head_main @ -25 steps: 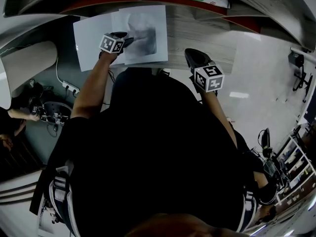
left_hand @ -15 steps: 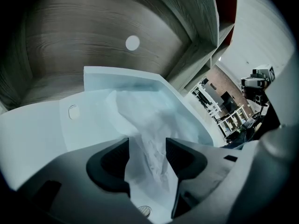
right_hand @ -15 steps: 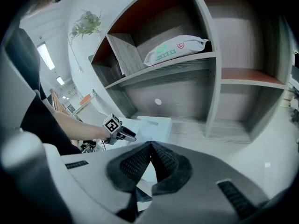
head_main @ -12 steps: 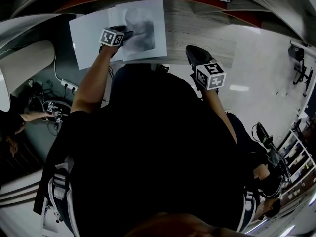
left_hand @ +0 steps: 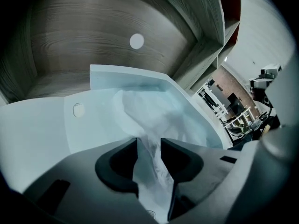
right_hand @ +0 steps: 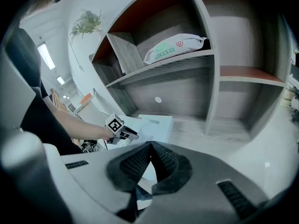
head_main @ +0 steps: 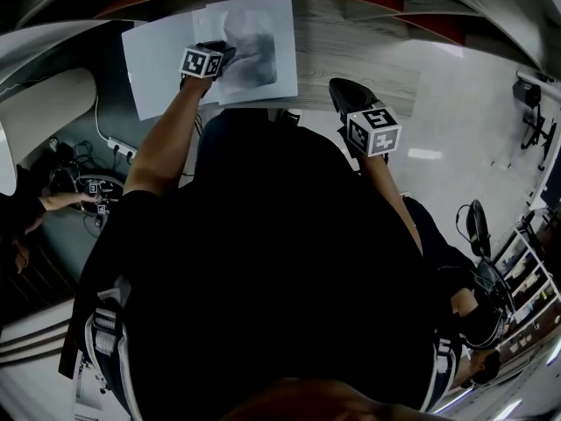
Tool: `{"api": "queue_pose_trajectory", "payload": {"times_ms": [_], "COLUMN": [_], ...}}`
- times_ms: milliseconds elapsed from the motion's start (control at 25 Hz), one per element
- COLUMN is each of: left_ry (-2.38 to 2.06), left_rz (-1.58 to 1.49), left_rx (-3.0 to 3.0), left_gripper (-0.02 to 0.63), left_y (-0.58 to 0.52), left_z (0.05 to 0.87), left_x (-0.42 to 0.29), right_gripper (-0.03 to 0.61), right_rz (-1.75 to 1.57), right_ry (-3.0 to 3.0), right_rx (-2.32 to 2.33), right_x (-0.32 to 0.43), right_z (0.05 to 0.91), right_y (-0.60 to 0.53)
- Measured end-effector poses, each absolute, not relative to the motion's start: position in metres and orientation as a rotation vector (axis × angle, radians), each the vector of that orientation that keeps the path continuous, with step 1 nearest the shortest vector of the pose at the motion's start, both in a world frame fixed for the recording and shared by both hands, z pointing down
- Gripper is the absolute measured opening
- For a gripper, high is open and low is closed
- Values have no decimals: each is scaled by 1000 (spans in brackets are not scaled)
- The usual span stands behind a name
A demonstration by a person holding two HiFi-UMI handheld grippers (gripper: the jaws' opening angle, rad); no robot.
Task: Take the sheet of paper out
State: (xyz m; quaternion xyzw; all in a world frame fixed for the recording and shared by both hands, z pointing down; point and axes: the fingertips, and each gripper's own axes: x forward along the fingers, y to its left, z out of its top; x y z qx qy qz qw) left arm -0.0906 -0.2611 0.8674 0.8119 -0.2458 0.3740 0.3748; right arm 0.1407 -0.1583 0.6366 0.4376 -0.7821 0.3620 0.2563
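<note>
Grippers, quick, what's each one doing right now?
Left gripper: closing on the crumpled sheet of paper between its jaws.
Right gripper: shut, empty.

Bare shelf floor (right_hand: 189,127) right of the papers (right_hand: 155,125), upright divider (right_hand: 211,101) further right, shelf board (right_hand: 163,68) overhead

Shelving (right_hand: 210,78): grey wood-grain compartments with red back panels (right_hand: 163,3), at 12 o'clock in the head view.
Floor (head_main: 456,112): pale, glossy, at 2 o'clock.
Power strip (head_main: 118,150): white, with cables, at 9 o'clock.
Ceiling lights (right_hand: 45,55): long strips, lit.
Plant (right_hand: 86,24): atop the shelving.
</note>
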Motion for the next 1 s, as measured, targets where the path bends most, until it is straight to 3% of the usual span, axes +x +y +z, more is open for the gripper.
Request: {"api": "queue_pose_trajectory", "payload": {"times_ms": [480, 1000], "left_ry": [-725, -756], "left_rz": [1045, 1010], "left_rx": [2078, 2084], "left_gripper": [50, 21], "left_y": [-267, -270], "left_z": [873, 874], "left_x": [-97, -102], "right_gripper": [12, 12], "right_rz": [984, 992], "right_ry": [-2124, -2126], "right_rx": [1178, 1191], "right_x": [143, 146], "right_z": [637, 638], "right_y": [-156, -151]}}
